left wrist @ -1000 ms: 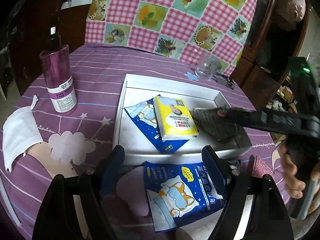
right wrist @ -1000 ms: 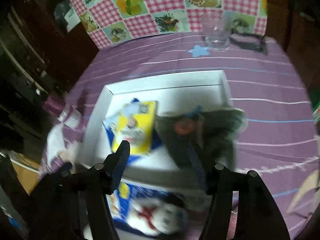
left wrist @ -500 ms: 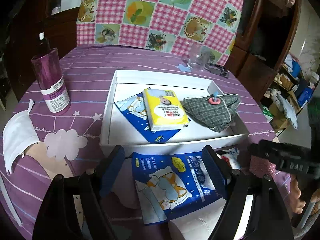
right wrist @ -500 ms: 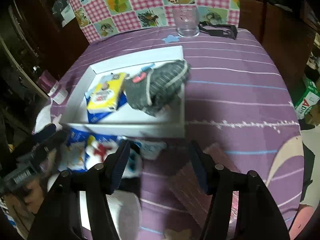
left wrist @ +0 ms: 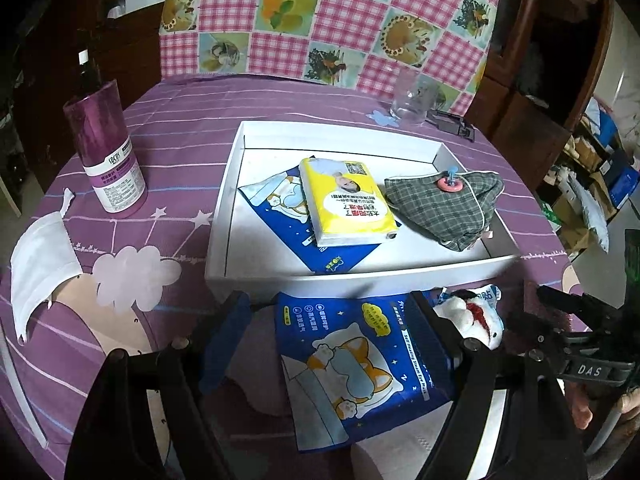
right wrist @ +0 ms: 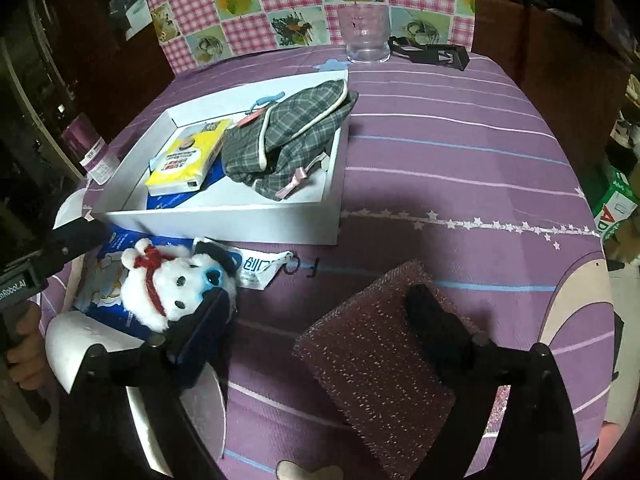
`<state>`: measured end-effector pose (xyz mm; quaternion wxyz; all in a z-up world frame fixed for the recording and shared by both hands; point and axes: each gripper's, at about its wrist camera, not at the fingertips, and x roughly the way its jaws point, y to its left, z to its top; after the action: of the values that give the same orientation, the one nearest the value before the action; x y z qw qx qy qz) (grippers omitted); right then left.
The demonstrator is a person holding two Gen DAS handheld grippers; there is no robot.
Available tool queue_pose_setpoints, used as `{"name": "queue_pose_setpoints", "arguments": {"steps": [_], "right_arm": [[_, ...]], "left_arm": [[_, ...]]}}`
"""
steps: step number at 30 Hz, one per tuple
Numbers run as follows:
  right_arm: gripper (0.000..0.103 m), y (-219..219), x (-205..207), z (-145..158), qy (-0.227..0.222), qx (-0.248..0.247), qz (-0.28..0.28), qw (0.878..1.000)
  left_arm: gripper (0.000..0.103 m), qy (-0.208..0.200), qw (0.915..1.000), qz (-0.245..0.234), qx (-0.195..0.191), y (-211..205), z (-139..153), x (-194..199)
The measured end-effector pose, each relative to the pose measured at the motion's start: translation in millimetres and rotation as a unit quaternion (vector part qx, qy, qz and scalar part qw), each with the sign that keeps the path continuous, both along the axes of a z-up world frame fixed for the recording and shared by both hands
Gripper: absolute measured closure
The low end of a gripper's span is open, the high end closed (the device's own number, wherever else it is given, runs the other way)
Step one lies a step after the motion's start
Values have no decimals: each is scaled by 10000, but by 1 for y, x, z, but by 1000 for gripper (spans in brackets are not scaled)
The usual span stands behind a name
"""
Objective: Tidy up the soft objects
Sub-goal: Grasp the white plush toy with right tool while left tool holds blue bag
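- Jaws on my right gripper [right wrist: 316, 308] have just been opening and now stand spread wide over the sponge [right wrist: 384, 344], one finger above its far corner, the other beside the plush [right wrist: 168, 284]; nothing is pinched.
- Jaws on my left gripper [left wrist: 332, 316] are spread too, straddling the blue pack [left wrist: 360, 356] at 6 o'clock of the tray [left wrist: 224, 216]; I see no pad pressing it.
- Inside the tray lie a second blue pack, a yellow tissue pack [left wrist: 344, 200] on top of it, and a plaid pouch [left wrist: 444, 208] at 3 o'clock, draped toward the rim. I judge they were gathered there as sorted.
- Unsorted soft things sit on the counter [right wrist: 460, 152] near the tray's near wall: plush, sponge, blue pack, and a white mask [left wrist: 36, 264] off at 9 o'clock.
- A purple bottle [left wrist: 104, 148] stands at 10 o'clock, a glass [right wrist: 366, 36] at 12.
- Purple striped cloth covers the counter; a checked cloth hangs behind, dark cabinets around.
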<state>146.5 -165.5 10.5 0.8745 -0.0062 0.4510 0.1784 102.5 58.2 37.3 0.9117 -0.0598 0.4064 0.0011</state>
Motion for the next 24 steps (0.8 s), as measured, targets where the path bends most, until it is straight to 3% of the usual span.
{"name": "queue_pose_setpoints", "arguments": {"steps": [6,12,19,22,24], "right_arm": [[17,-12,-6,8,-135,482,-157,9986],[21,-16,-6,39,-151,852,-605,9944],[21,19,2,54,514,1202,-118,9913],[38,42,5,50,953,1095,60,9894],[43,56,8,44,1253,946,98,9876]], "left_arm": [[23,-25,10000,-40,18,-1,1,-1],[23,-88,9999,-25,-112,5,5,-3],[23,51,9998,44,-195,9,3,-1],[23,130,9998,64,-109,9,2,-1],[23,220,9997,87,-79,10,1,-1]]}}
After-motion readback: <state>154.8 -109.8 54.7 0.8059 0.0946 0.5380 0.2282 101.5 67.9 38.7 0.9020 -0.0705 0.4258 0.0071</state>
